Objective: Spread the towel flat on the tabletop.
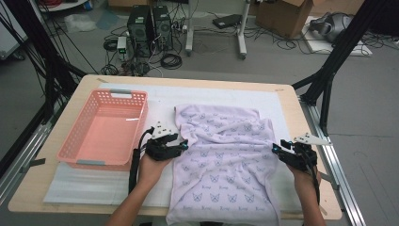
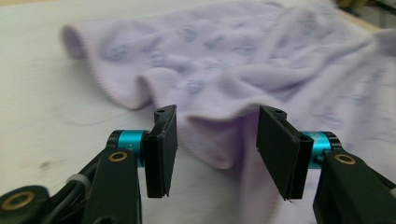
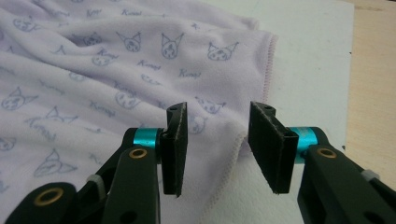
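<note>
I had a lilac blanket (image 1: 221,160) in front of me, printed with small cat faces and spread rumpled across the white mat (image 1: 84,186) in the middle of the table (image 1: 28,197), its near end drooping over the table's front edge and a pink basket (image 1: 106,127) standing apart to its left. My left gripper (image 2: 212,149) sat at the blanket's left edge with its jaws spread, a soft fold of the cloth lying between them but neither pad pressing on it. My right gripper (image 3: 217,144) sat at the right edge, jaws likewise apart, the stitched hem running between them and untouched by the pads. I judged the cloth light, limp and fleecy: it would sag and bunch wherever I lifted it, carry no shape of its own, and drag a little on the mat rather than slide. It looked neither fragile nor slippery, so a firm pinch seemed safe. The best hold, to my mind, was on the hemmed side edges, one in each gripper, taken level with each other so the cloth would hang evenly.
</note>
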